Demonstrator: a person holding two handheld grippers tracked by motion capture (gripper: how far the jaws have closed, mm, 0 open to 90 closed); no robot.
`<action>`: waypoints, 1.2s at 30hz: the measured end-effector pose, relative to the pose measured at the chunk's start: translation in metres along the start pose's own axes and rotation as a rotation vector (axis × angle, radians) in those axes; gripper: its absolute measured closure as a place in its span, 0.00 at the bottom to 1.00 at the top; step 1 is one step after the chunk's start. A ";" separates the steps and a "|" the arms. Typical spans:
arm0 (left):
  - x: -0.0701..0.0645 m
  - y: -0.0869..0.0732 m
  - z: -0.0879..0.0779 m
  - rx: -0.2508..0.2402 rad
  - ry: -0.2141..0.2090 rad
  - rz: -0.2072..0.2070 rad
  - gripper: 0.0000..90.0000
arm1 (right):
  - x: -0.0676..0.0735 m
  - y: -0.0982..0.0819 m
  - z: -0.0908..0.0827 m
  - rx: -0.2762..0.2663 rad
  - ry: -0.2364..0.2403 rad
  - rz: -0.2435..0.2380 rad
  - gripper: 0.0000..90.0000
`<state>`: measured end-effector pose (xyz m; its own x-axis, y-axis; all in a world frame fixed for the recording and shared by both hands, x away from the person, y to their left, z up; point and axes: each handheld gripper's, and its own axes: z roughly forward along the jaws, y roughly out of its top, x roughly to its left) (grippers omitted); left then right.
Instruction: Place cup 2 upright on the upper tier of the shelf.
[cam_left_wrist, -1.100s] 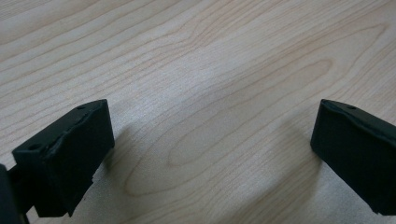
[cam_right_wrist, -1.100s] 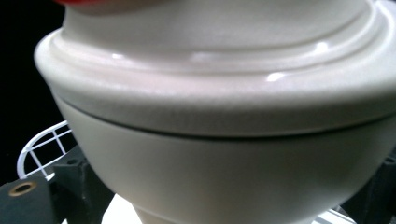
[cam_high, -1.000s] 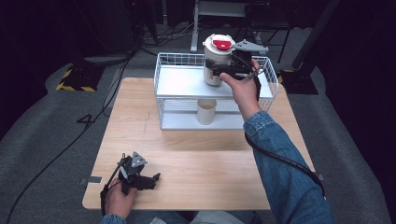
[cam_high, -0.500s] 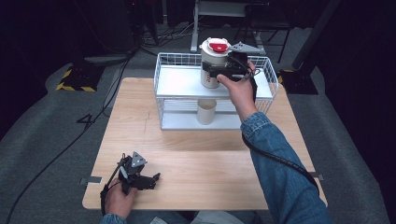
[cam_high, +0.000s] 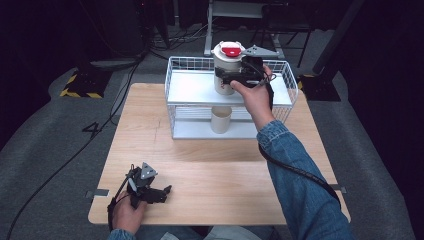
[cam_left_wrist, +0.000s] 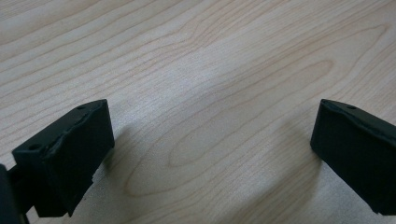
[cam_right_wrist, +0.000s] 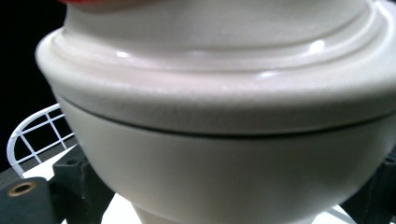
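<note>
Resting at the lower left of the high view, my left tool (cam_high: 159, 193) lies on the bare wood of the worktop (cam_high: 215, 165), its jaws spread wide with nothing between them; its own view shows only wood grain between the two black pads.

Farther up, near the top centre, my right tool (cam_high: 226, 80) reaches over the rim of the white wire basket (cam_high: 172, 80) and pinches the cream container (cam_high: 227, 70) at its lower body, one jaw on each side. In the right tool's view the container looms just ahead of the jaws, its body narrowing toward the base between them.

That container stands upright, long axis vertical, at the level of the basket's upper shelf, toward the upper middle of the frame. I cannot tell whether its base touches the shelf or hangs just above it. It lies straight ahead of the right tool and well apart from the left one, so the right hand is plainly the nearer, and I judge any next move belongs to it.

It is a glossy off-white jar with a stepped, rounded lid overhanging the body and a red patch on top. A plain beige cup (cam_high: 221, 119) stands on the lower shelf, directly beneath.
</note>
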<state>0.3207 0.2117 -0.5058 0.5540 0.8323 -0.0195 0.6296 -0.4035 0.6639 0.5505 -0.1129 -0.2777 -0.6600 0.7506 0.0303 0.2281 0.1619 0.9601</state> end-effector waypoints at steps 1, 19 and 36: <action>0.000 0.000 0.000 0.000 0.000 0.000 0.00 | 0.000 0.000 0.000 -0.001 0.001 0.004 0.10; 0.000 0.000 0.000 0.000 0.000 0.000 0.00 | -0.005 0.000 0.001 -0.010 0.030 -0.032 0.09; 0.000 0.000 0.000 0.000 -0.002 -0.001 0.00 | -0.006 -0.002 -0.001 0.000 0.037 -0.082 0.00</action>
<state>0.3208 0.2117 -0.5059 0.5545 0.8319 -0.0214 0.6300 -0.4029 0.6639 0.5531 -0.1180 -0.2800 -0.7024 0.7108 -0.0378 0.1725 0.2215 0.9598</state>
